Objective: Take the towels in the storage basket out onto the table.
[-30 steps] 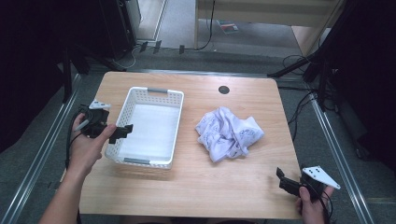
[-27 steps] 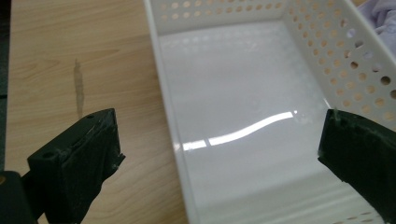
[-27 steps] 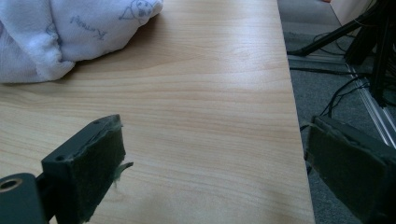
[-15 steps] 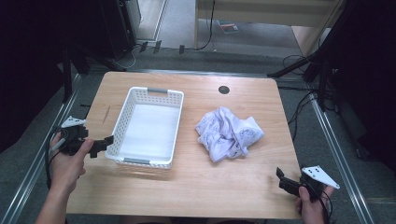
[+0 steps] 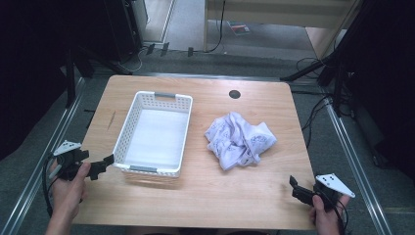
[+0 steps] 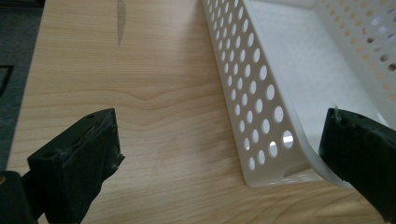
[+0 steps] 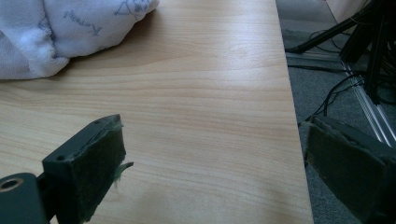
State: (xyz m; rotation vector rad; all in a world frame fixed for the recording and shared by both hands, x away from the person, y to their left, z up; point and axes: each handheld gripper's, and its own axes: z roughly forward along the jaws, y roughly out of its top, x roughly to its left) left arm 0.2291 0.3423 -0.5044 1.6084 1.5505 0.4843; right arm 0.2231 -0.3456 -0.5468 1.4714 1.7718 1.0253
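A white perforated basket [image 5: 154, 132] stands empty on the left half of the wooden table [image 5: 220, 196]. A crumpled white cloth with dark print [image 5: 240, 139] lies to its right. My left gripper [image 5: 103, 164] is open at the table's near left edge, just short of the basket's near left corner. In the left gripper view that corner of the basket [image 6: 261, 107] sits between the spread jaws of the left gripper [image 6: 219, 123], untouched. My right gripper [image 5: 293, 187] is open over the near right corner, empty. In the right gripper view the right gripper [image 7: 215, 130] faces the cloth [image 7: 70, 32].
A round dark cable hole [image 5: 234, 94] sits at the table's far middle. A dark streak [image 5: 111, 120] marks the wood left of the basket. Metal rails run along both sides of the table, and cables and stand legs [image 5: 318, 107] lie on the floor at right.
My left gripper has drawn back from the basket's left rim toward the near left edge of the table. The right gripper, basket and cloth have stayed put.
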